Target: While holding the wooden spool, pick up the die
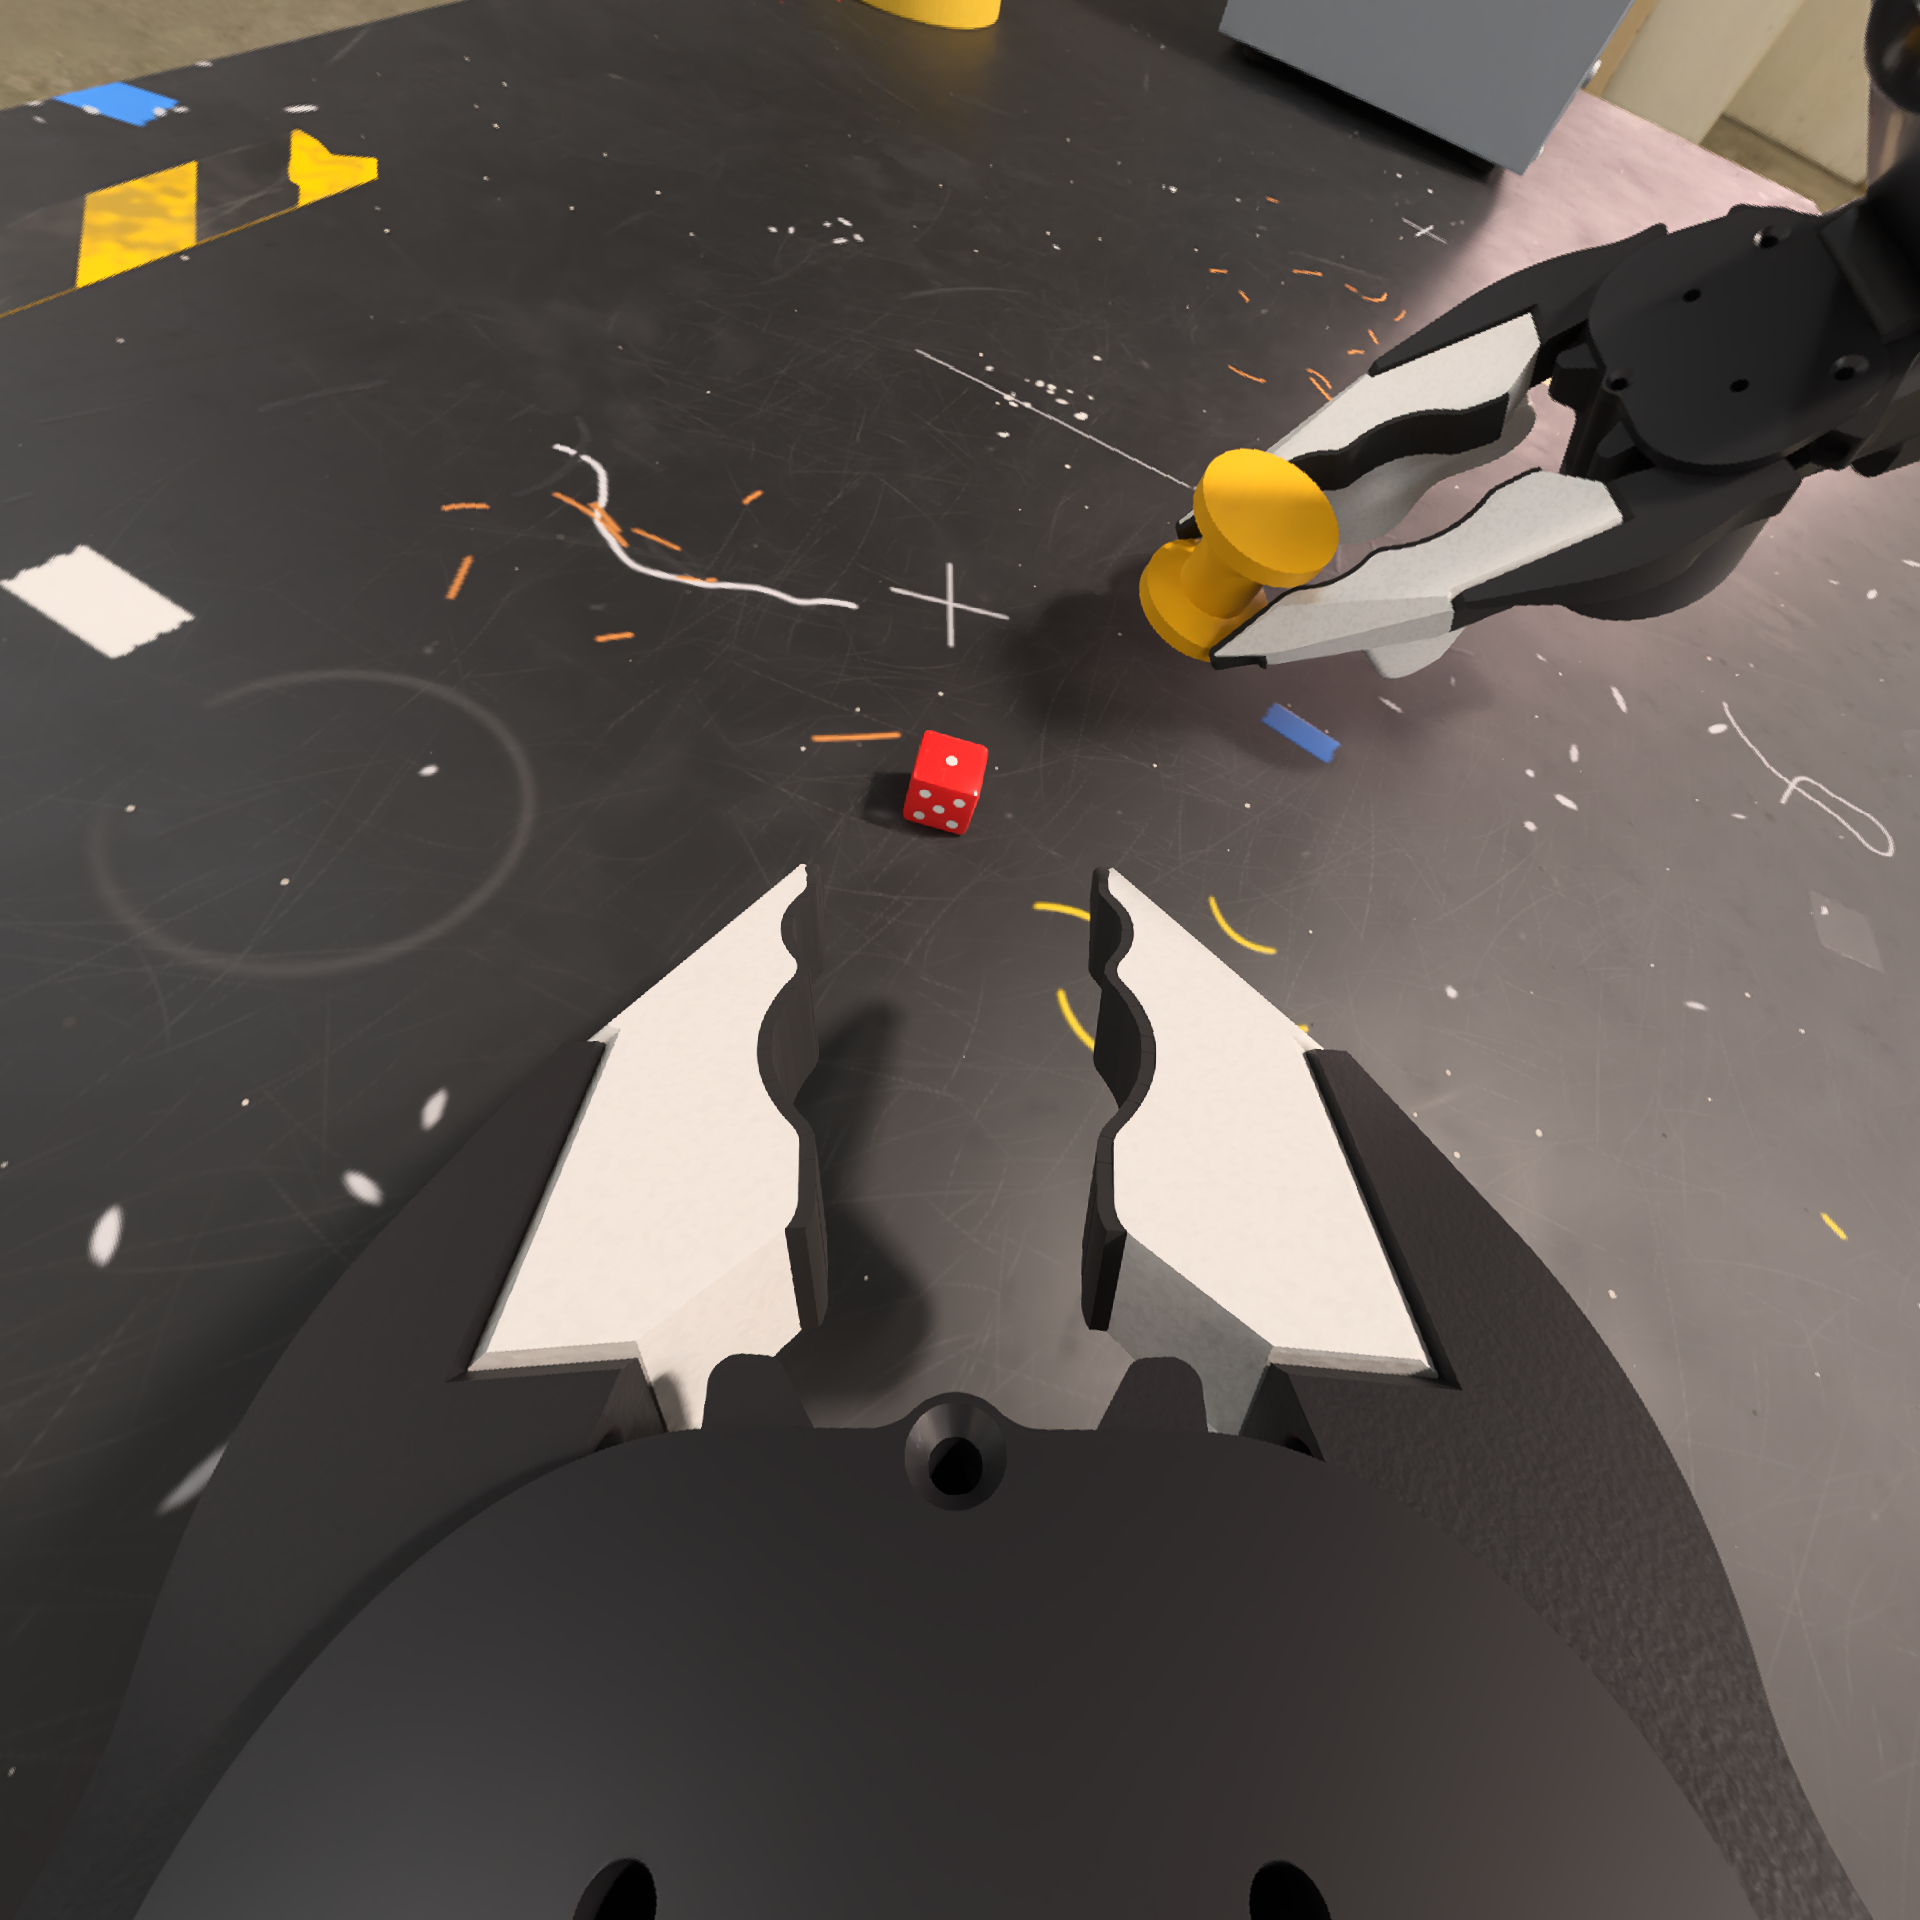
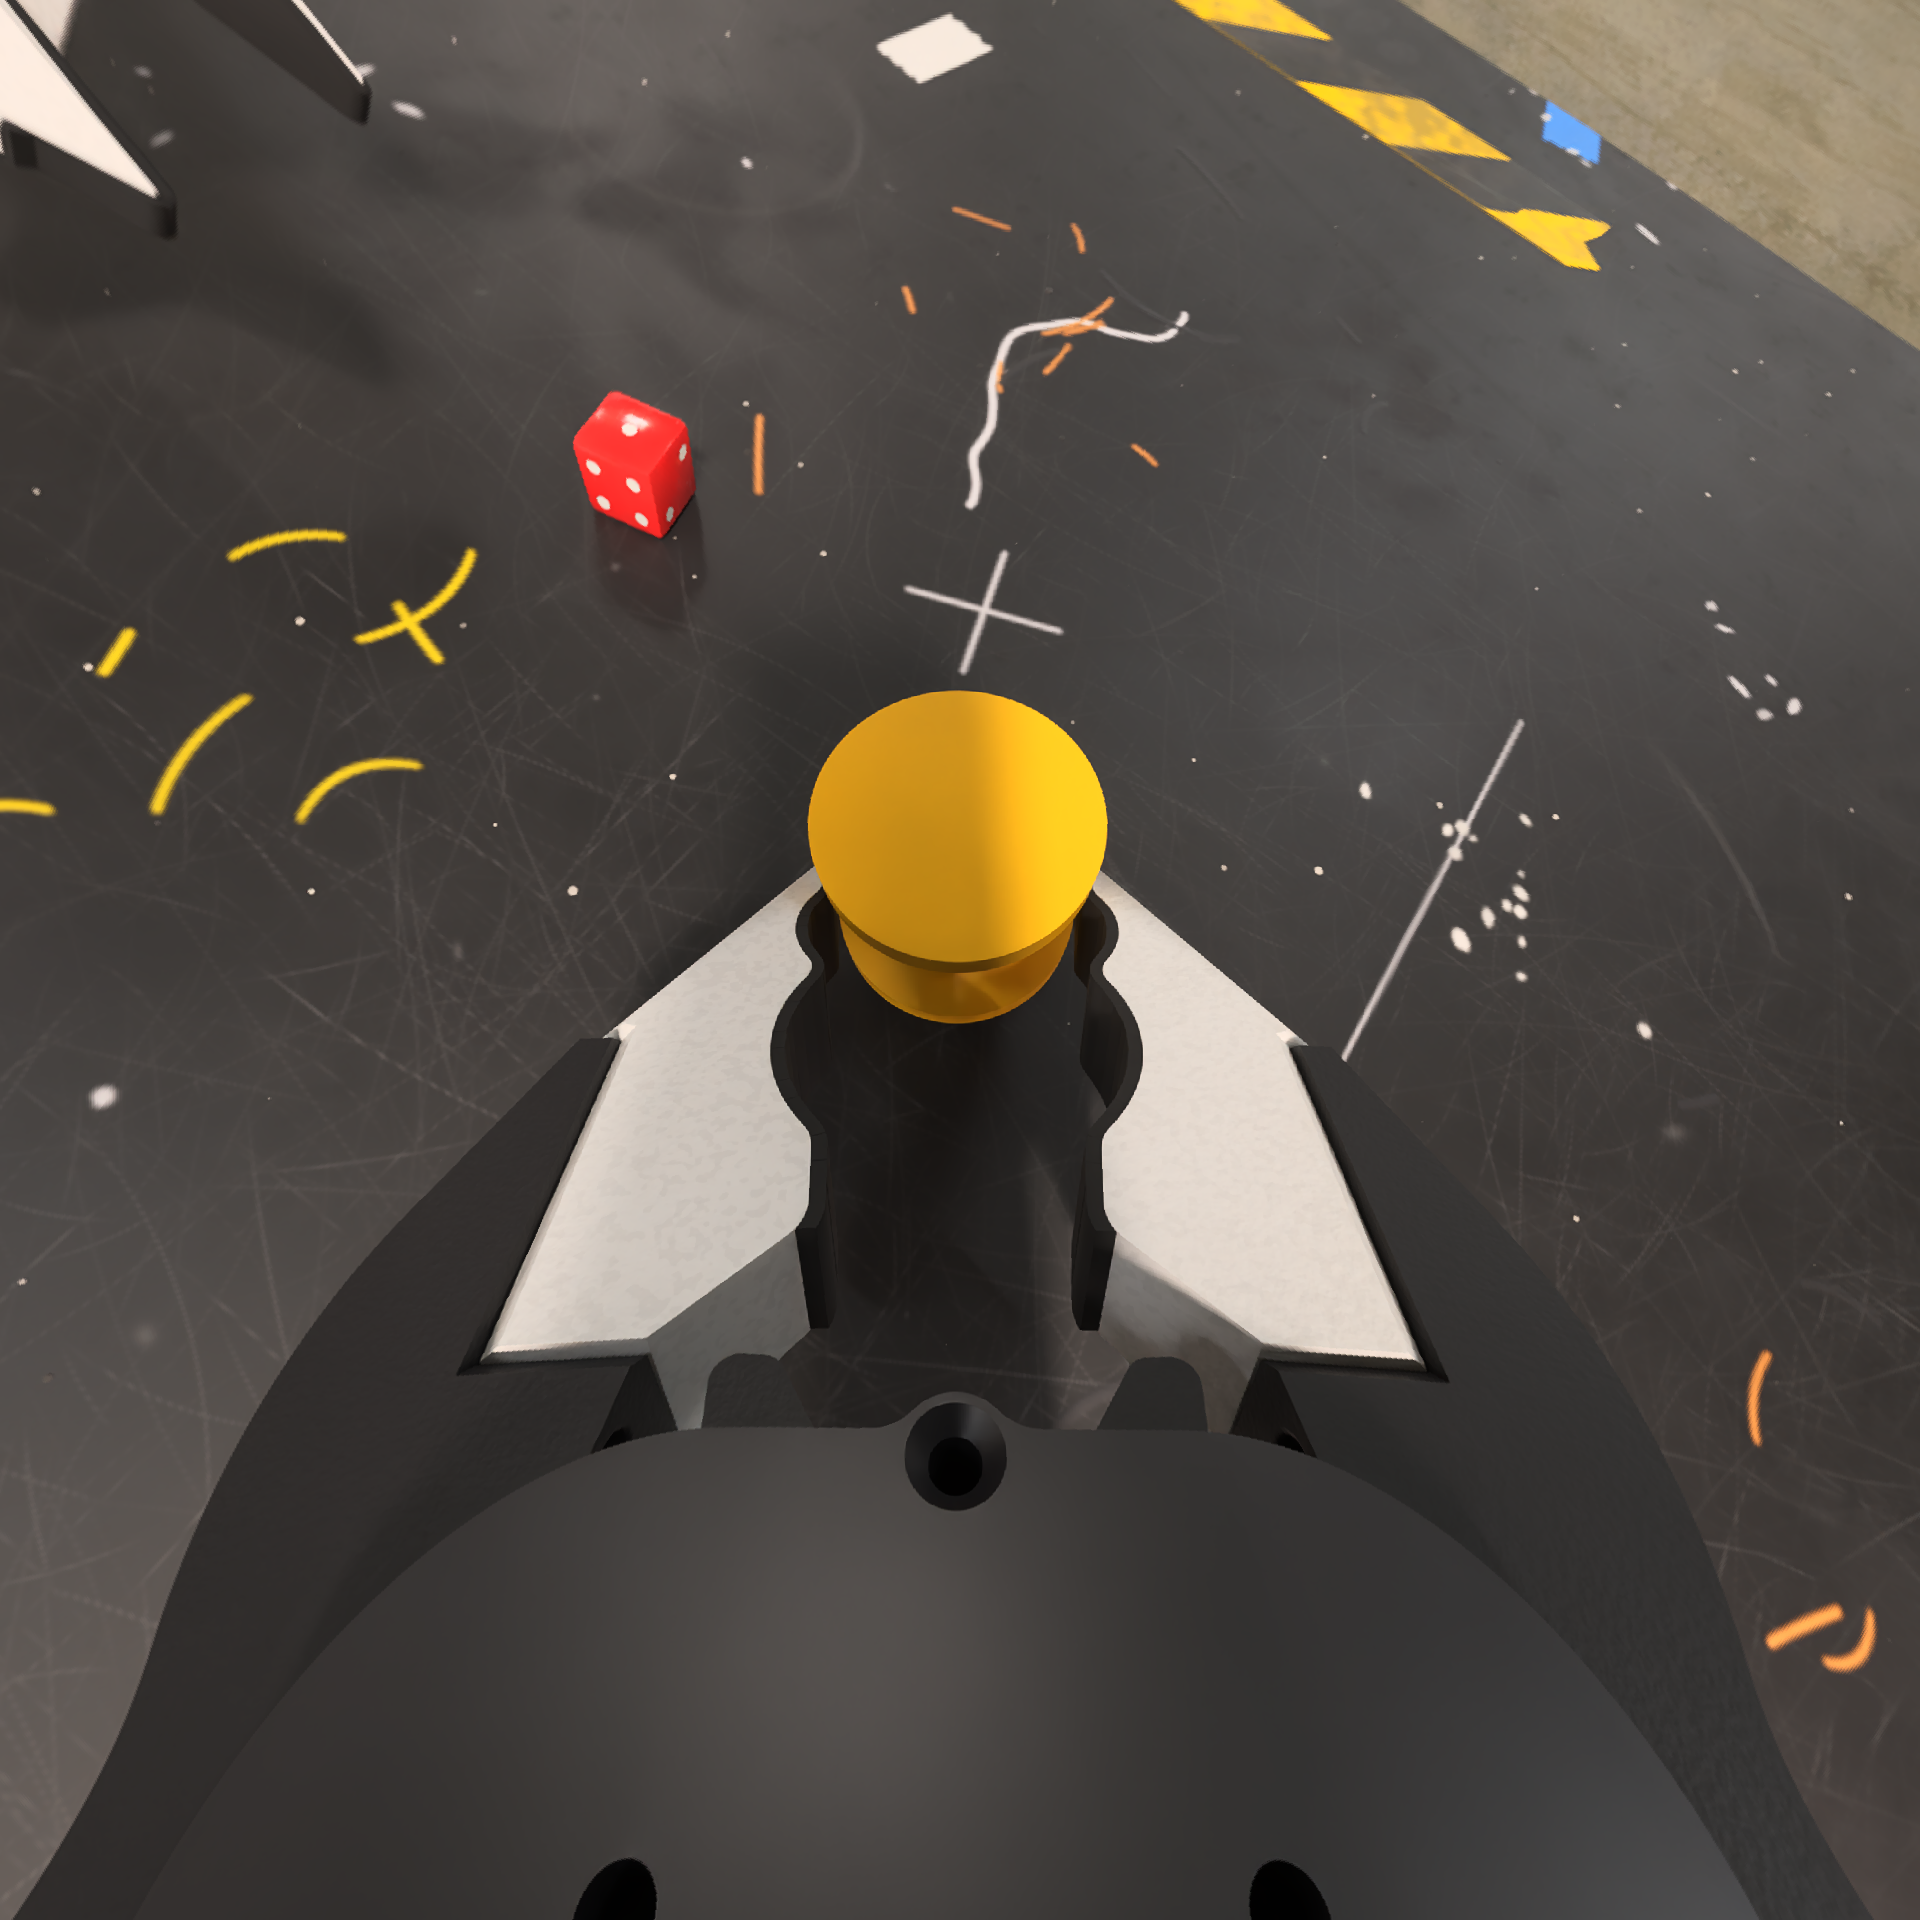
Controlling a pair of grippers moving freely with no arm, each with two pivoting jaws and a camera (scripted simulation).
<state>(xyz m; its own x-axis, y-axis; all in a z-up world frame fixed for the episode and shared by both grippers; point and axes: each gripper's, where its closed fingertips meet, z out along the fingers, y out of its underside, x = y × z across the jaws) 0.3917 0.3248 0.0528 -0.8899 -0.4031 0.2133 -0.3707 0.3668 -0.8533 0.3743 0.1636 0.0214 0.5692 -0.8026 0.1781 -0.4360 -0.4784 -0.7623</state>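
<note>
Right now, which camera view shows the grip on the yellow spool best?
The left wrist view: it shows the wooden spool from the side, tilted, its waist between the fingers of the right hand-held gripper. The right wrist view shows mainly one round end of the spool, which hides the contact.

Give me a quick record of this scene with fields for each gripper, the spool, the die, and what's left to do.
left gripper: open, empty, fingers pointed at the die
right gripper: shut on the yellow spool
yellow spool: held clear of the table, gripped at its narrow waist
red die: resting on the dark table, just ahead of the left gripper, untouched
remaining: pick up the die
</note>
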